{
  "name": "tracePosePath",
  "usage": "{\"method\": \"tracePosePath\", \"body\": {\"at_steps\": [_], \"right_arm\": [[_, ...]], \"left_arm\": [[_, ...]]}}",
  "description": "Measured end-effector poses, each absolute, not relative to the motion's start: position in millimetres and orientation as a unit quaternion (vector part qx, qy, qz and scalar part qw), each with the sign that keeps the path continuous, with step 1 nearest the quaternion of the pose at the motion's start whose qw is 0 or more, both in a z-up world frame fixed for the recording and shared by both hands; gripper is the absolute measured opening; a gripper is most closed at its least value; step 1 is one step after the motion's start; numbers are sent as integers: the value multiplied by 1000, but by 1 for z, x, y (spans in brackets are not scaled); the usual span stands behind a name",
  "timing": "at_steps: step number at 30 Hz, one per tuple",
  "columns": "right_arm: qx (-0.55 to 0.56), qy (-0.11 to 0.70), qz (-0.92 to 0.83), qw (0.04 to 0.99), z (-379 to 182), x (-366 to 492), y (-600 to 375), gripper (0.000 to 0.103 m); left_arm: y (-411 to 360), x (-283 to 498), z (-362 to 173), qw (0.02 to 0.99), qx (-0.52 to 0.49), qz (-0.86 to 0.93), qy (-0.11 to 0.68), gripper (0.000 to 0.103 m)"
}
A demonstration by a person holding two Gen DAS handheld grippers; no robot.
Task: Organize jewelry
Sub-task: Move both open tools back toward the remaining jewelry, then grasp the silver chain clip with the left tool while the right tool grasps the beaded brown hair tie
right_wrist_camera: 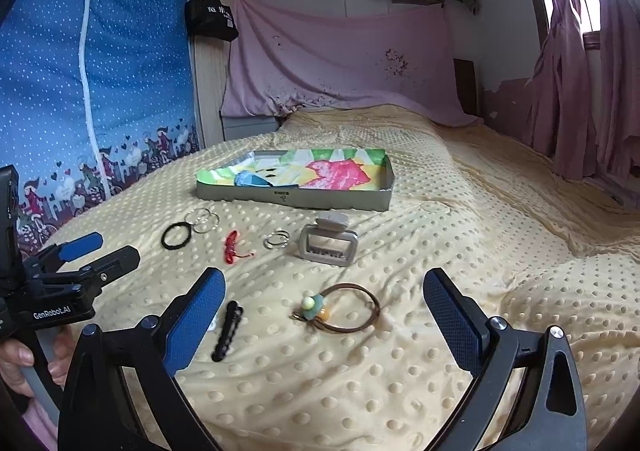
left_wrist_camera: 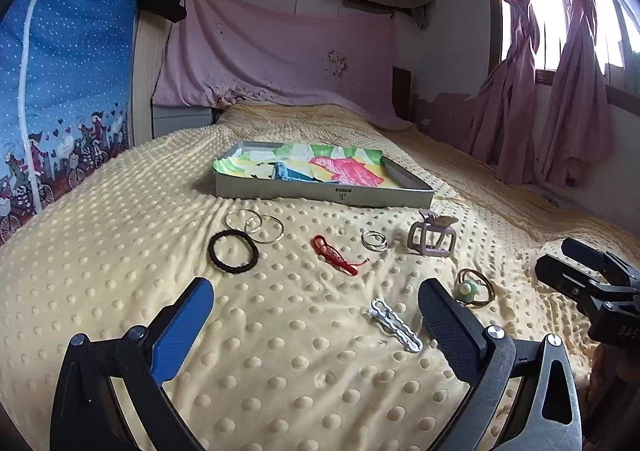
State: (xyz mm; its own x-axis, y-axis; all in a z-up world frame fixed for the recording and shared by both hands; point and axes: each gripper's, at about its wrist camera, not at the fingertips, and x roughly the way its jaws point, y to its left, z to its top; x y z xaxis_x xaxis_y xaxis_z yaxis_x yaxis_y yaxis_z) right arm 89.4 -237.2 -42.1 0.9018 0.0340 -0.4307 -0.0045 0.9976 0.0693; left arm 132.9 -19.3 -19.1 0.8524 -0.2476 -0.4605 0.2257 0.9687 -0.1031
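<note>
Seven small pieces lie scattered on the cream bedspread (left_wrist_camera: 280,363), a soft fabric studded all over with raised dots. From my left gripper (left_wrist_camera: 316,315) I see both fingers spread wide with nothing between them, one blue-faced pad (left_wrist_camera: 188,327) and one dark textured one, hovering over the cloth. My right gripper (right_wrist_camera: 324,315) is likewise wide apart and holds nothing.

Nearest the right gripper lies a thin brown hair tie (right_wrist_camera: 344,309) with pale green and amber beads. Just beside the left gripper's inner finger is a white scalloped hair clip (left_wrist_camera: 396,325), long and flat; it looks dark from the right camera. Farther off sits a chunky grey-beige claw clip (right_wrist_camera: 329,245), boxy with teeth. Next to it are stacked thin silver rings (left_wrist_camera: 375,240), then a knotted red cord bracelet (left_wrist_camera: 336,255), a fuzzy black hair band (left_wrist_camera: 233,251), and three overlapping wire hoops (left_wrist_camera: 254,225) touching that band.

Beyond them all rests a shallow rectangular tray (left_wrist_camera: 320,193), grey walls, lined with crinkled, brightly painted paper.
</note>
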Motion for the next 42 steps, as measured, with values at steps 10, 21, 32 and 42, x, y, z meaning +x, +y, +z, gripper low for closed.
{"method": "tracePosePath", "body": {"at_steps": [10,21,32,42], "right_arm": [[63,299,43,951,-65,125,-251,80],[79,355,79,928,-91,153,-244,48],[101,401,80,907,-111,177,-241,37],[92,397,90,909,-112,175,-235,25]], "left_arm": [[-36,155,-40,937,-27,-168,305,83],[-51,182,-66,892,-40,-236,384,39],[-63,194,-75,868,-47,-270,414,19],[-64,184,-65,882,-43,-264,387,6]]}}
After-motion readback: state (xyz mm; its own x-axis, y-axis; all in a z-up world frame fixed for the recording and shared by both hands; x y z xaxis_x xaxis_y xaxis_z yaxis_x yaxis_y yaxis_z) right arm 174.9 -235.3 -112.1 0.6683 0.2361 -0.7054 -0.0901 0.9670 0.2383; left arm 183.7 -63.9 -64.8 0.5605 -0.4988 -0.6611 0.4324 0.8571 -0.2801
